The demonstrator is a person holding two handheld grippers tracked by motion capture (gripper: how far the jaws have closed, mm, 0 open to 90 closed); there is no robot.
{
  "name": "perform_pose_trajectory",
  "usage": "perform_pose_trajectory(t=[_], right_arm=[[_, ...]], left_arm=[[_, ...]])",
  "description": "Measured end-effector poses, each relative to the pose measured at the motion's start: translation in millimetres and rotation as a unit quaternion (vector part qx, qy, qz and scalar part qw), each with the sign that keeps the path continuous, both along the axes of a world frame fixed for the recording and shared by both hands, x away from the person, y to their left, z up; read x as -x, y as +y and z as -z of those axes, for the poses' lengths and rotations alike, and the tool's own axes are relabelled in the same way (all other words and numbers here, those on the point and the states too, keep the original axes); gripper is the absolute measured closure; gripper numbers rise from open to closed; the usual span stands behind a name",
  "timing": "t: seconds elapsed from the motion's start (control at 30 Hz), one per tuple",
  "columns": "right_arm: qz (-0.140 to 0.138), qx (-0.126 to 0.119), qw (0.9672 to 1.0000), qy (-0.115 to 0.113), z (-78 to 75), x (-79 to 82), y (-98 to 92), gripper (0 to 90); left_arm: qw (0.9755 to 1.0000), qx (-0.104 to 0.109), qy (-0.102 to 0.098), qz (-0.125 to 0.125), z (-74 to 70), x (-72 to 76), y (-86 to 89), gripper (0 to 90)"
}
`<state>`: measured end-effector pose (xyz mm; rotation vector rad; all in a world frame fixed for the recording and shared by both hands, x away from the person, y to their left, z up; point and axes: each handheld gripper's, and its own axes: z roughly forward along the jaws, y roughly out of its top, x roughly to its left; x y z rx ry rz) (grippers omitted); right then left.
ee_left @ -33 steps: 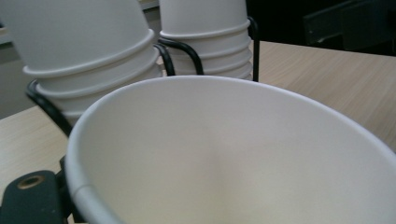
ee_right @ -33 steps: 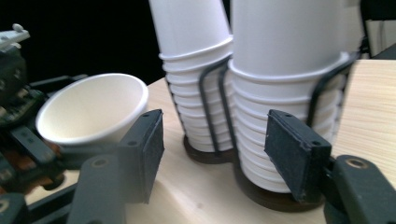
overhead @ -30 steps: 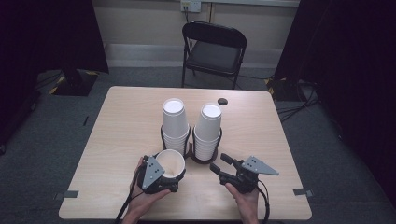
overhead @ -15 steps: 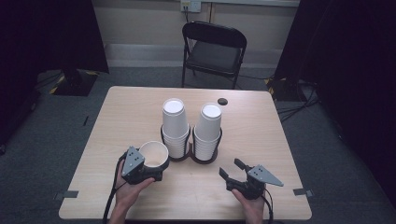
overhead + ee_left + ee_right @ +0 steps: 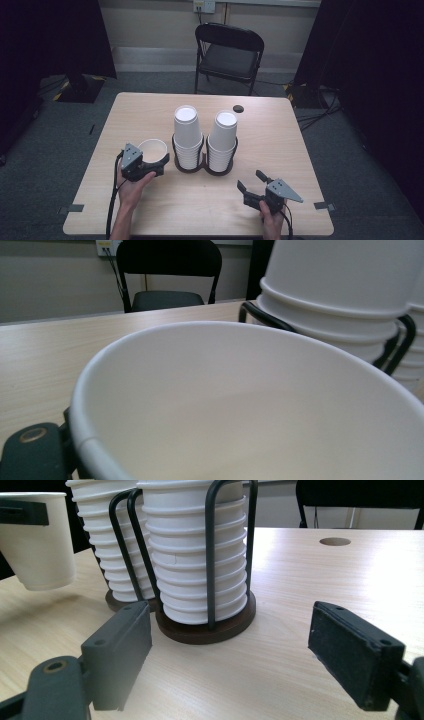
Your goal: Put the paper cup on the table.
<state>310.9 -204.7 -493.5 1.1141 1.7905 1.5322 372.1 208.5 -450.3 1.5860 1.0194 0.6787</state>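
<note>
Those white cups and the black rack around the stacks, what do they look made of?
The cups look like matte white paper: thin walls, rolled rims, stacked tight. The rack seems thin black metal wire, smoothly bent, on a round dark base, perhaps wood or plastic. The cup held by the left tongs looks alike.

dim room, soft close-up blur

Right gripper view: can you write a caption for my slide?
Open right gripper faces two stacks of paper cups in a wire holder; a single cup hangs lifted at left.
</note>
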Motion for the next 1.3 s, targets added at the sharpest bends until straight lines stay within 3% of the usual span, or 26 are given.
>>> perform_pose_trajectory(t=[0.17, 0.33, 0.4, 0.47, 0.57, 0.63, 0.7, 0.77, 0.9, 1.3], right_arm=[[-0.004, 0.005, 1.0, -0.007, 1.7, 1.4, 1.2, 17.4], [-0.011, 0.0, 0.9999, -0.008, 1.9, 1.4, 0.4, 17.3], [-0.018, -0.003, 0.9998, -0.012, 2.1, 2.0, -0.5, 17.2], [-0.017, -0.007, 0.9997, -0.017, 2.4, 3.3, -1.3, 16.6], [-0.012, -0.006, 0.9998, -0.016, 2.3, 2.9, -1.1, 16.3], [-0.012, 0.004, 0.9998, -0.012, 2.0, 2.4, 0.9, 16.1], [-0.011, 0.007, 0.9999, -0.011, 1.8, 2.4, 1.7, 15.9], [-0.006, 0.009, 0.9999, -0.009, 1.8, 1.9, 2.3, 15.3], [0.001, 0.0, 1.0, -0.007, 2.0, 1.3, 0.6, 14.2], [0.001, -0.002, 1.0, -0.007, 2.1, 1.3, 0.2, 14.4]], left_arm=[[0.9998, 0.002, 0.0, -0.021, -3.1, -16.3, 6.1, 9.6], [0.9997, 0.0, -0.007, -0.022, -4.2, -26.5, 7.0, 9.4], [0.9992, 0.007, -0.007, -0.04, -2.0, -31.6, 8.9, 9.4], [0.9989, -0.001, -0.002, -0.046, 1.7, -36.4, 9.6, 9.3], [0.9987, -0.011, 0.006, -0.049, 6.4, -45.0, 10.5, 8.8], [0.999, -0.006, 0.007, -0.044, 8.4, -50.8, 11.7, 8.7], [0.999, -0.008, 0.006, -0.042, 9.0, -51.6, 11.5, 8.5], [0.9994, 0.002, 0.011, -0.032, 9.9, -51.2, 10.7, 8.2], [0.9988, -0.026, 0.02, -0.037, 16.0, -54.4, 7.0, 8.1], [0.9978, -0.033, 0.037, -0.043, 21.7, -54.8, 11.3, 8.0]])
